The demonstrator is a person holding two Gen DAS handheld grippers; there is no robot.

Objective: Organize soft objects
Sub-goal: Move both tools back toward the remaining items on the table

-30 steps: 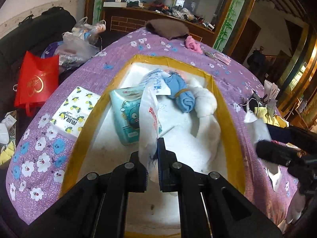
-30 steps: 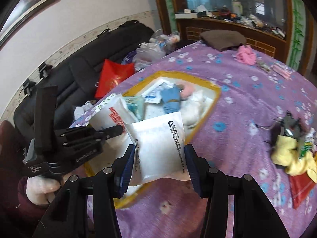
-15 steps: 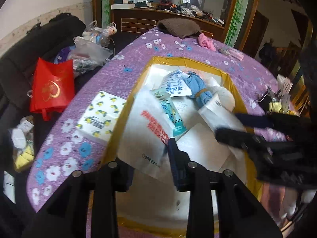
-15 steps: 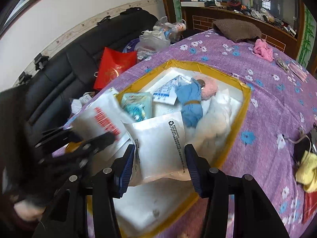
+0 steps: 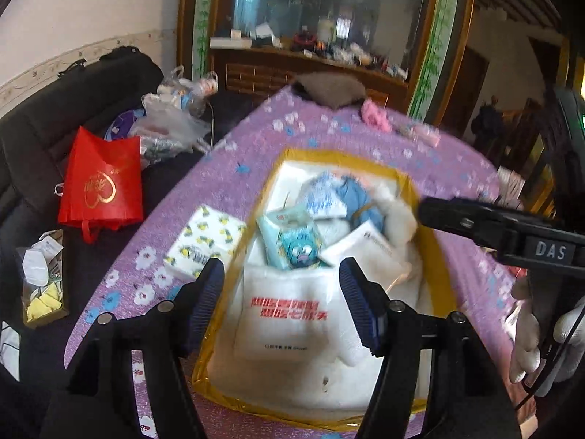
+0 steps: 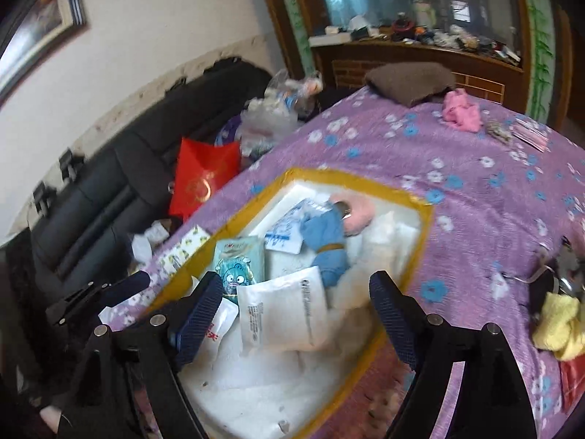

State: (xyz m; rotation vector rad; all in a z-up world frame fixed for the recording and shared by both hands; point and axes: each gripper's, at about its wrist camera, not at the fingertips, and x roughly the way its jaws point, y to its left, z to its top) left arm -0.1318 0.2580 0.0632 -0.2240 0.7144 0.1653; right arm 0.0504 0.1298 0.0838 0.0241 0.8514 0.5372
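Note:
A white foam box with a yellow taped rim [image 5: 256,197] [image 6: 424,219] sits on the purple flowered table. A white pack with red lettering [image 5: 285,318] [image 6: 217,325] and a white pouch with black print [image 6: 283,314] [image 5: 365,247] lie inside it, beside a teal tissue pack [image 5: 292,243] [image 6: 239,263], a blue cloth [image 6: 327,245] and white fluff. My left gripper [image 5: 281,303] is open and empty above the red-lettered pack. My right gripper [image 6: 296,314] is open and empty above the white pouch.
A lemon-print tissue pack [image 5: 204,247] lies left of the box. A pink cloth [image 6: 462,109] and a brown cloth [image 6: 409,80] lie at the far end, a yellow cloth [image 6: 559,323] at the right. A red bag [image 5: 102,183] and plastic bags sit on the black sofa.
Both grippers opened and let go of their packs. The red-lettered pack and the white pouch now lie in the box. Both grippers have drawn back upward.

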